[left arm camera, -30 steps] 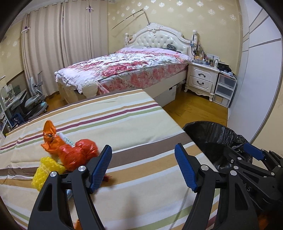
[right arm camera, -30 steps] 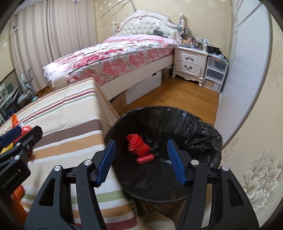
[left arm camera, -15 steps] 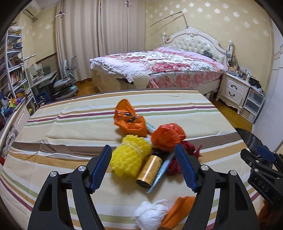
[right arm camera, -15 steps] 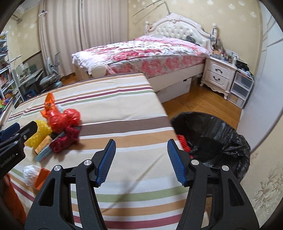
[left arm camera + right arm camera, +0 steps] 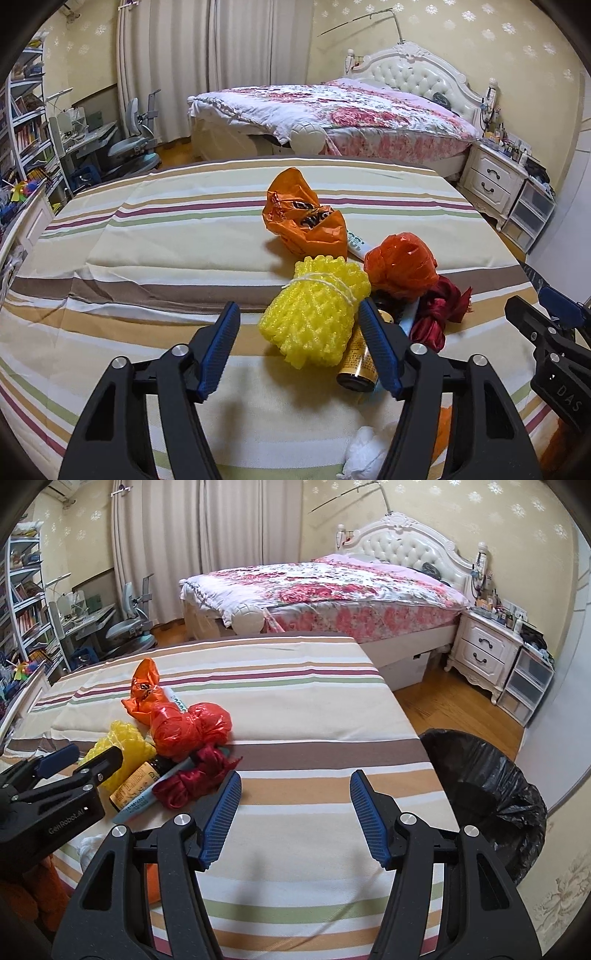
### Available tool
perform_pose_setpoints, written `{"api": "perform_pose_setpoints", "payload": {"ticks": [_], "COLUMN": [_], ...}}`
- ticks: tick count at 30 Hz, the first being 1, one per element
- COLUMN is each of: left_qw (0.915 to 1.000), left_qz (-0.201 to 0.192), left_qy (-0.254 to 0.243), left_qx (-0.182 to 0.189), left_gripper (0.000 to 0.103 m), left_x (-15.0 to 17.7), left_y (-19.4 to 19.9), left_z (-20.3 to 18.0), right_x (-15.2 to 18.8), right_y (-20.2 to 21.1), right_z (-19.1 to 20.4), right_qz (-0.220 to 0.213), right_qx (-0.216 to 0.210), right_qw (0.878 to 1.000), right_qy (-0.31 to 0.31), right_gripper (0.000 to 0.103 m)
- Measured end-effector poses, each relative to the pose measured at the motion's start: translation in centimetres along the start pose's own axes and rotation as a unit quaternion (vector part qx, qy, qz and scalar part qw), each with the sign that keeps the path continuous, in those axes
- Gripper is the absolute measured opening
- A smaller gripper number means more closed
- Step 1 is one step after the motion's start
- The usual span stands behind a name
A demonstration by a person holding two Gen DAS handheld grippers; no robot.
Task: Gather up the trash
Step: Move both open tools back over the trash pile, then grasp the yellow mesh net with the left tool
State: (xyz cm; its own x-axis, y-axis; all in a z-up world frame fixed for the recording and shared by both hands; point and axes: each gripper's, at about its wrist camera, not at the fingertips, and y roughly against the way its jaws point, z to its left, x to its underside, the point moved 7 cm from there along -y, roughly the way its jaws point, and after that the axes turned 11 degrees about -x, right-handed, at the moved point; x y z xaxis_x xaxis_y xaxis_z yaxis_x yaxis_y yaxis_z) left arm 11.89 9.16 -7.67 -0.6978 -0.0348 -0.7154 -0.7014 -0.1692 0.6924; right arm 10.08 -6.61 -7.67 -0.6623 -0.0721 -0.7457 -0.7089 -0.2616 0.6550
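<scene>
Left gripper (image 5: pixel 299 343) tilted down over the striped surface (image 5: pixel 166 243), jaws closing around the near end of the yellow foam net (image 5: pixel 314 317), pads not yet pressing on it. Net bunched and tied with string, long axis running away from the camera, leaning slightly right. Just right of it, touching, a small brown bottle (image 5: pixel 357 360) lying flat, base toward the camera, neck hidden under the heap. Behind: crumpled orange wrapper (image 5: pixel 304 221), orange plastic bag (image 5: pixel 402 264), red ribbon bundle (image 5: pixel 439 314). White wad (image 5: pixel 365 454) at the near edge. Right gripper (image 5: pixel 293 814) angled down too, jaws apart over bare stripes, nothing between them. Black-lined bin (image 5: pixel 484 794) off the surface's right edge, on the floor.
</scene>
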Motion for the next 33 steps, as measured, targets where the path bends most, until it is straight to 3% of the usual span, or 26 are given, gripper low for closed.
{"api": "perform_pose_setpoints", "payload": {"ticks": [6,10,20,31,33], "left_qw": [0.9998,0.9998,0.9982,0.9926,0.9921], "left_qz": [-0.004,-0.007,-0.025,-0.013,-0.013], "left_qy": [-0.004,0.005,0.041,0.089,0.093], "left_qx": [0.019,0.020,-0.036,-0.082,-0.083], "left_gripper": [0.042,0.039,0.038,0.038,0.038], "left_x": [0.2,0.1,-0.4,0.0,0.0], "left_y": [0.2,0.7,1.2,-0.1,-0.2], "left_z": [0.1,1.0,7.2,13.1,13.4], "right_x": [-0.2,-0.6,-1.8,-2.6,-2.5], "right_y": [-0.6,-0.8,-2.0,-4.9,-5.4], "right_z": [1.1,2.2,5.2,7.5,7.8], "right_qz": [0.003,0.004,0.004,0.023,0.031], "right_qx": [-0.007,-0.015,-0.041,-0.048,-0.051], "right_qw": [1.000,1.000,0.998,0.996,0.995], "right_qy": [0.010,0.018,0.045,0.072,0.076], "right_gripper": [0.060,0.060,0.060,0.060,0.053]}}
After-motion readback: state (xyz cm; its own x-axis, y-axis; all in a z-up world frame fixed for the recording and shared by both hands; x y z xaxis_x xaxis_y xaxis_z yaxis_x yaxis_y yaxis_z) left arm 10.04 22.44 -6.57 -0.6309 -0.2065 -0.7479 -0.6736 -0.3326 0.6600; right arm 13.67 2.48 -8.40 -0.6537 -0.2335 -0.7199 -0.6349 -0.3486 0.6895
